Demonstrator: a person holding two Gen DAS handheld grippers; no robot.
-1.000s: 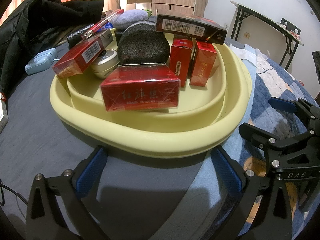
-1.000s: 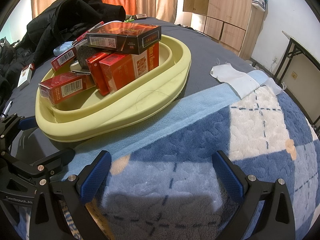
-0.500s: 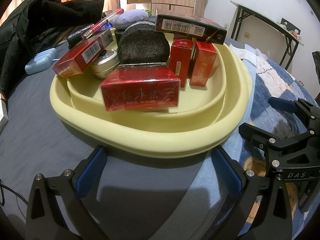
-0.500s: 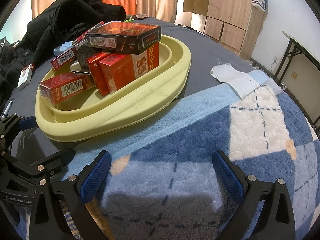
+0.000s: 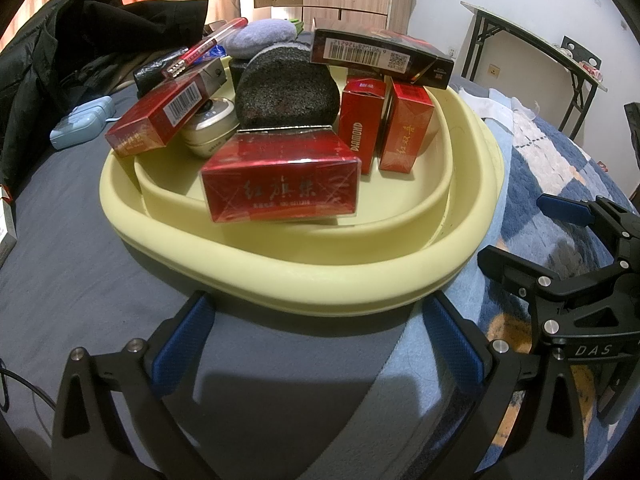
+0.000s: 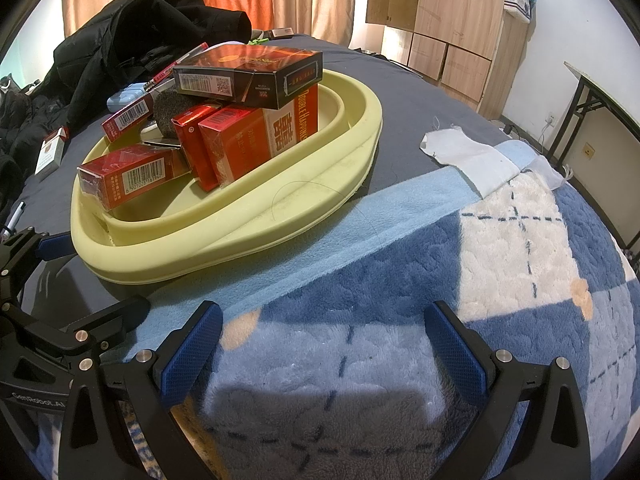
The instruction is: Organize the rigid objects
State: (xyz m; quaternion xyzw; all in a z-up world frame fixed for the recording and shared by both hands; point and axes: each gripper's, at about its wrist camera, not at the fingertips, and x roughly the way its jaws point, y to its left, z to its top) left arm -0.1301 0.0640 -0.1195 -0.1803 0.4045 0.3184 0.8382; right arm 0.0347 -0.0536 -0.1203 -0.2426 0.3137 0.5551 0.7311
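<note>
A pale yellow basin (image 5: 304,280) (image 6: 256,224) sits on the bed and holds several red cartons, among them one lying flat at the front (image 5: 280,184) (image 6: 128,176). A dark box (image 5: 380,58) (image 6: 248,72) rests on top of upright red cartons (image 5: 406,128). A black sponge (image 5: 286,94) and a small cream jar (image 5: 210,130) lie behind them. My left gripper (image 5: 316,336) stands open just in front of the basin's rim, holding nothing. My right gripper (image 6: 324,340) is open over the blue blanket, to the right of the basin.
A black jacket (image 5: 60,64) is heaped at the back left, with a light blue case (image 5: 82,122) beside it. A pen (image 5: 206,46) and a grey pouch (image 5: 260,38) lie behind the basin. A white cloth (image 6: 468,156) lies on the plaid blanket (image 6: 520,264). A cigarette pack (image 6: 50,152) lies at far left.
</note>
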